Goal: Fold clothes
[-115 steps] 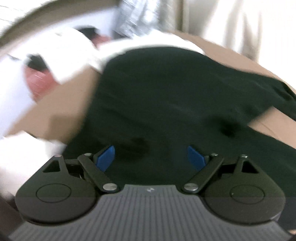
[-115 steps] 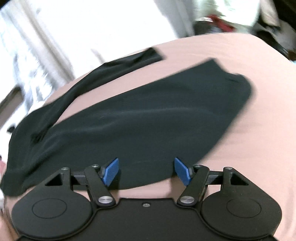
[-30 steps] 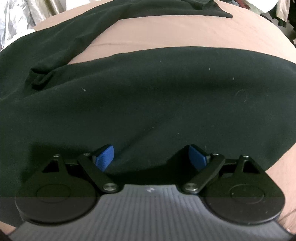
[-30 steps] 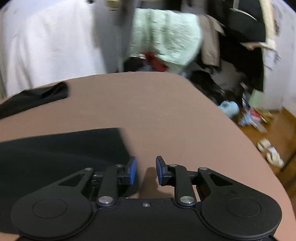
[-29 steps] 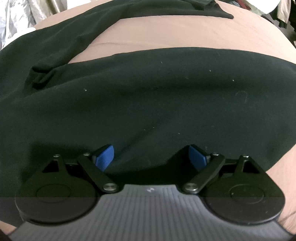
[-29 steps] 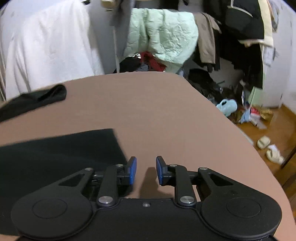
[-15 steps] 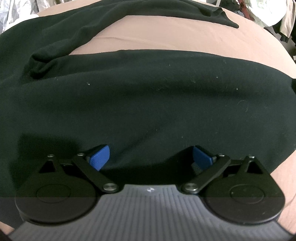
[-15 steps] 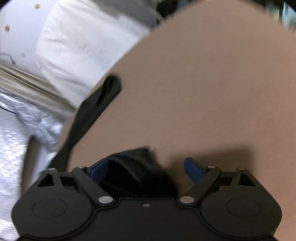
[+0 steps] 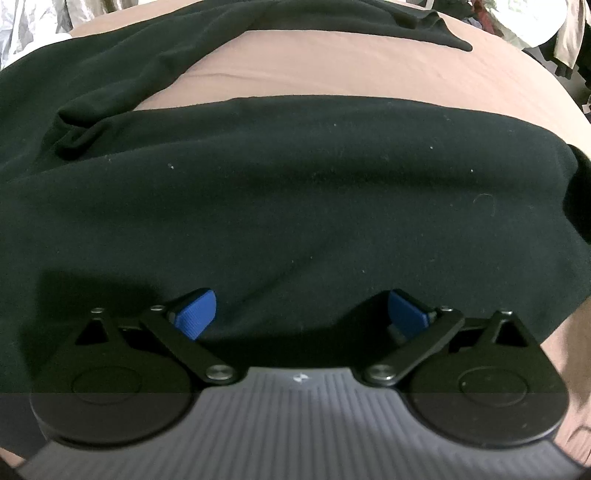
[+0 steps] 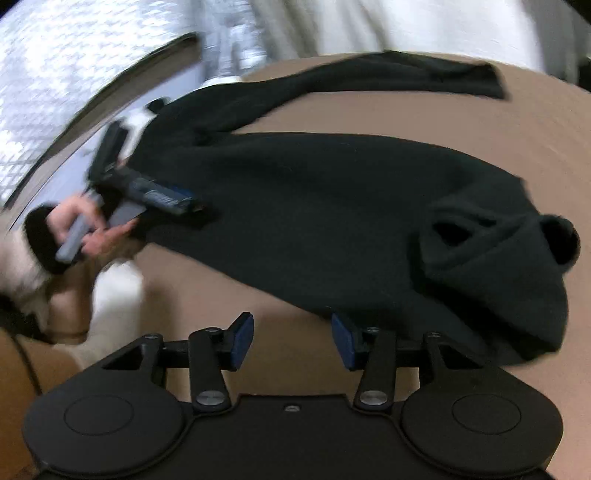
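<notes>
A black long-sleeved garment [image 9: 295, 192] lies spread on a brown-covered surface [image 9: 332, 70]. One sleeve [image 9: 332, 18] stretches along the far side. My left gripper [image 9: 301, 314] is open, resting low on the garment's body with cloth between its blue pads. In the right wrist view the garment [image 10: 332, 206] lies across the middle, its right end bunched in a folded lump [image 10: 498, 266]. My right gripper [image 10: 291, 339] is open and empty, just above the near edge of the cloth. The left gripper [image 10: 162, 195] shows there too, on the garment's left end.
The brown surface [image 10: 480, 122] curves away on all sides. White curtains [image 10: 369, 22] and a bright window stand behind. Piled clothes show at the far right of the left wrist view [image 9: 554, 29]. The person's hand [image 10: 85, 229] holds the left gripper.
My right gripper has swung round from the table's right end to face the garment and has opened up. The garment's right end is now bunched. My left gripper stays open on the cloth.
</notes>
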### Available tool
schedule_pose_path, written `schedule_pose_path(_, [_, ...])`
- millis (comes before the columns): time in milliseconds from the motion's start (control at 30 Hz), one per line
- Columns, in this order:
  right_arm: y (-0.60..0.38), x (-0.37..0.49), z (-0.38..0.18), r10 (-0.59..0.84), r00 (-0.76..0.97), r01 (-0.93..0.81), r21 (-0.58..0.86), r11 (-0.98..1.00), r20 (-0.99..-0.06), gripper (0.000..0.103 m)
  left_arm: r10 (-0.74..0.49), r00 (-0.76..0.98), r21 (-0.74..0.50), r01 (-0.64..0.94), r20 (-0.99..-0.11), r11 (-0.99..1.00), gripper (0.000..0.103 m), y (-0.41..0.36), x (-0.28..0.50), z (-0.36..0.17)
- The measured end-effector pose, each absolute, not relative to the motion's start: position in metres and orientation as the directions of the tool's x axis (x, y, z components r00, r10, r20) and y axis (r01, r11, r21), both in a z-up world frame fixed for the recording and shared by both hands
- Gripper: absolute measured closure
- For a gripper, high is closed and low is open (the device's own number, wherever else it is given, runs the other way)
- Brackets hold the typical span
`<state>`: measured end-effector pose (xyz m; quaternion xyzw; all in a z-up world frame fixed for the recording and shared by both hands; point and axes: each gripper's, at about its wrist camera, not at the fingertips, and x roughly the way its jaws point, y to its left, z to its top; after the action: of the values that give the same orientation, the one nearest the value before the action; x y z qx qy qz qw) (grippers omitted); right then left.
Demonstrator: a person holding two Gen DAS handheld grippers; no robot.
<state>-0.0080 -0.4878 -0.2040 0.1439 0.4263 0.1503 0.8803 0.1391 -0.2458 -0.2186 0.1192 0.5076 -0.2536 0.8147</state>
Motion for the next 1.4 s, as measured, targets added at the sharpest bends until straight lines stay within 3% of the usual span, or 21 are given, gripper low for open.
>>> schedule_pose_path(133, [-0.529,-0.013,-0.184,0.323,0.722,0.017,0.483,0.876,-0.612,0.047,-0.297,0.358,-0.065,0.539,-0.885,0.840,0.001,-0.244,0.139,-0.220])
schedule_pose_path(233, [-0.565,-0.022,-0.161,0.189,0.827,0.157,0.541,0.826,-0.529,0.020,-0.297,0.356,-0.067,0.536,-0.886,0.842,0.001,-0.244,0.139,-0.220])
schedule_pose_path(367, [-0.590,-0.014,-0.155,0.078,0.790,0.306,0.502,0.809,-0.608,0.019,-0.291,0.349,-0.070,0.527,-0.891,0.847,0.002,-0.241,0.139,-0.216])
schedule_pose_path(567, [-0.632,-0.003,-0.199,0.179,0.665,0.542,0.633,0.553,-0.725,0.017,-0.309,0.335,-0.117,0.486,-0.890,0.866,0.001,-0.230,0.144,-0.213])
schedule_pose_path(767, [-0.651,0.007,-0.232,0.163,0.715,0.570,0.702,0.426,-0.680,0.017,-0.295,0.343,-0.100,0.486,-0.892,0.868,0.002,-0.233,0.142,-0.214])
schedule_pose_path(800, [-0.654,0.007,-0.238,0.173,0.728,0.565,0.723,0.398,-0.664,0.018,-0.289,0.348,-0.088,0.493,-0.892,0.866,0.001,-0.235,0.141,-0.215])
schedule_pose_path(833, [-0.657,0.004,-0.240,0.171,0.736,0.560,0.730,0.392,-0.655,0.031,-0.283,0.353,-0.077,0.499,-0.892,0.863,0.001,-0.236,0.139,-0.216])
schedule_pose_path(867, [-0.659,-0.001,-0.239,0.158,0.737,0.557,0.723,0.408,-0.657,0.054,-0.278,0.357,-0.066,0.504,-0.892,0.861,0.001,-0.237,0.137,-0.216])
schedule_pose_path(933, [-0.653,-0.006,-0.230,0.106,0.743,0.534,0.681,0.502,-0.660,0.084,-0.273,0.359,-0.060,0.505,-0.893,0.861,0.001,-0.238,0.138,-0.217])
schedule_pose_path(967, [-0.648,-0.008,-0.223,0.074,0.748,0.517,0.648,0.559,-0.660,0.089,-0.273,0.358,-0.062,0.502,-0.893,0.862,0.001,-0.238,0.138,-0.217])
schedule_pose_path(1100, [-0.621,-0.013,-0.185,0.015,0.808,0.384,0.545,0.745,-0.589,0.092,-0.276,0.359,-0.071,0.491,-0.892,0.869,0.001,-0.237,0.140,-0.216])
schedule_pose_path(1233, [-0.592,-0.028,-0.137,0.048,0.916,0.166,0.484,0.859,-0.399,0.093,-0.274,0.361,-0.072,0.485,-0.891,0.872,0.001,-0.238,0.141,-0.216])
schedule_pose_path(1333, [-0.573,-0.043,-0.113,0.333,0.909,-0.142,0.564,0.814,-0.252,0.100,-0.282,0.359,-0.083,0.479,-0.890,0.874,0.001,-0.235,0.143,-0.216])
schedule_pose_path(1400, [-0.554,-0.050,-0.112,0.505,0.833,-0.297,0.589,0.752,-0.225,0.101,-0.286,0.358,-0.091,0.474,-0.889,0.876,0.001,-0.233,0.144,-0.216])
